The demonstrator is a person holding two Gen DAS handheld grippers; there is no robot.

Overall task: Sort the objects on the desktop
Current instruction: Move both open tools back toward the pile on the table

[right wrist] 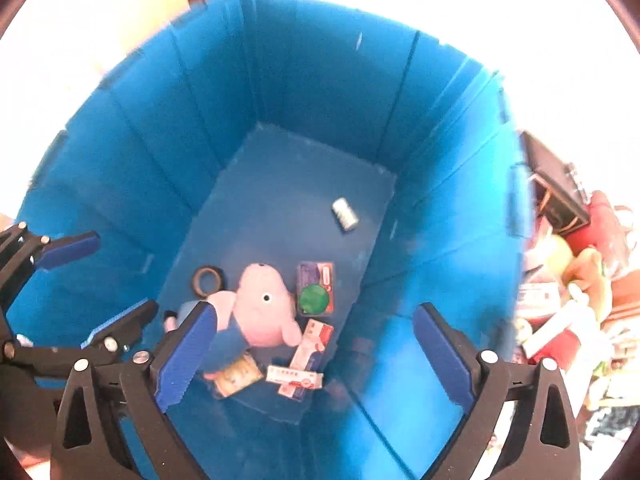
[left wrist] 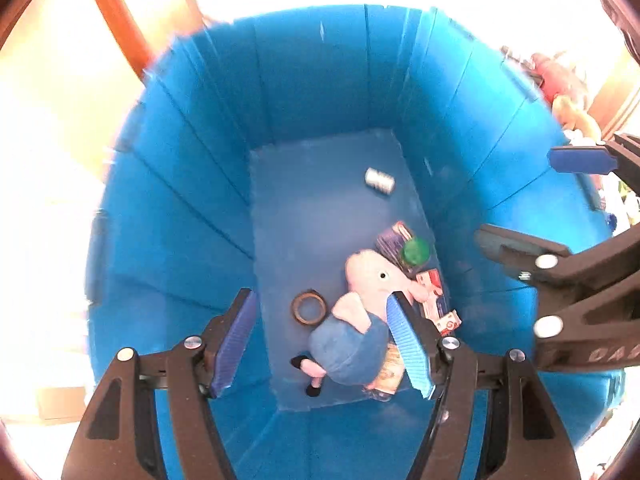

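Note:
I look down into a deep blue bin. On its floor lie a pink plush pig in a blue dress, a brown tape roll, a white spool, a purple box under a green lid, and red-and-white cartons. My left gripper hangs open high above the pig, holding nothing. The right gripper is beside it, jaws wide and empty.
Beyond the bin's right wall is a heap of clutter with soft toys, cartons and a black box. An orange wooden bar rises behind the bin's far left rim. The surroundings are washed out by bright light.

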